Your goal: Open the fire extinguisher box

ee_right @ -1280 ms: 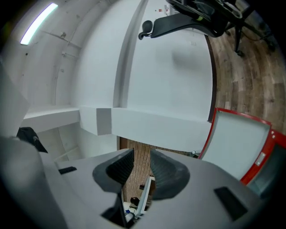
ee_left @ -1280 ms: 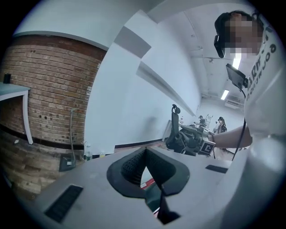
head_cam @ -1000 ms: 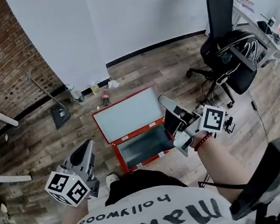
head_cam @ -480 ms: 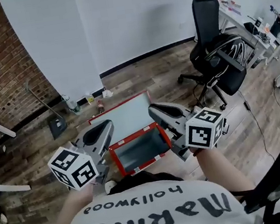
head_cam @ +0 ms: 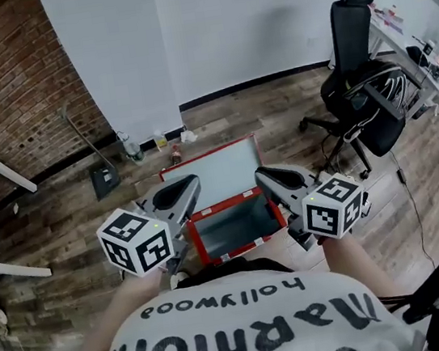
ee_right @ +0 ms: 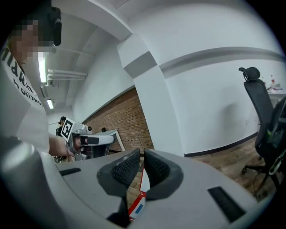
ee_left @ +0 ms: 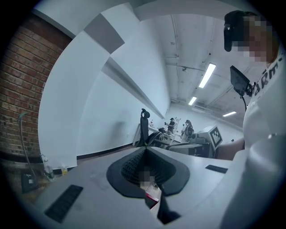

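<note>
Both came in beside the open fire extinguisher box (head_cam: 237, 203): left gripper (head_cam: 190, 184) closed, empty; right gripper (head_cam: 261, 174) closed, empty.

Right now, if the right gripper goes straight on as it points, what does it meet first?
Way looks free nearby: the right gripper points over the open fire extinguisher box toward the brick wall beside the white wall; depth unclear.
</note>
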Demonstrator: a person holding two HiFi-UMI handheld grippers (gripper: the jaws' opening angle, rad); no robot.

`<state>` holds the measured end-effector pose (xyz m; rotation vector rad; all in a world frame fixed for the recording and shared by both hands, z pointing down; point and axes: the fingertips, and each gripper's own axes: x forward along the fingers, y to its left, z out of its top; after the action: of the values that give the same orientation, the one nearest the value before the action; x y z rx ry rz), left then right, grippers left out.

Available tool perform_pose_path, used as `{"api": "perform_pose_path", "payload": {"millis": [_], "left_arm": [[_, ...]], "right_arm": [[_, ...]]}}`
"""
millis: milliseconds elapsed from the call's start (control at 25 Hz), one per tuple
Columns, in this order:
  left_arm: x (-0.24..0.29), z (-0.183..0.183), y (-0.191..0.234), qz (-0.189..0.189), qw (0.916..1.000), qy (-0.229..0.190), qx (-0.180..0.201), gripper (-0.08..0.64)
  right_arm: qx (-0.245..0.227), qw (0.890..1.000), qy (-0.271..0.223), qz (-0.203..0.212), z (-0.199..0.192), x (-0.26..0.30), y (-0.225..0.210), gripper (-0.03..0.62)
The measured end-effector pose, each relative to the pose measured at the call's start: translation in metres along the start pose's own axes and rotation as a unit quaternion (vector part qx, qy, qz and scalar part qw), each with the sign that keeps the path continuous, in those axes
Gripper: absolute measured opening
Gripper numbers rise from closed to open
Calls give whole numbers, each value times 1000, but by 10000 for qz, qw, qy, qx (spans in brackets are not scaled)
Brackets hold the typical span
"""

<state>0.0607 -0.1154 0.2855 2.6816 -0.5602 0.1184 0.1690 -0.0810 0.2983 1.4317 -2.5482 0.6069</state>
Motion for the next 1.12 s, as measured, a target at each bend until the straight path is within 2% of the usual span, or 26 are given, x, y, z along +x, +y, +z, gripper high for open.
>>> {"api": "perform_pose_path", "payload": {"millis": [280,400,1120], "left_arm": [[-11,-13,4,136,9998,115,-37,6],[-15,-13,4,192,9997,114,-47,6],[-28,-15,12,409,9990,36,-172,6]], "right_arm": [[196,9990,-111,-392,4,-7,-27,14],[109,9988,-33,-470,5,-7,-31,9],[82,9986,365,-379,-15,7,-33,9]]}}
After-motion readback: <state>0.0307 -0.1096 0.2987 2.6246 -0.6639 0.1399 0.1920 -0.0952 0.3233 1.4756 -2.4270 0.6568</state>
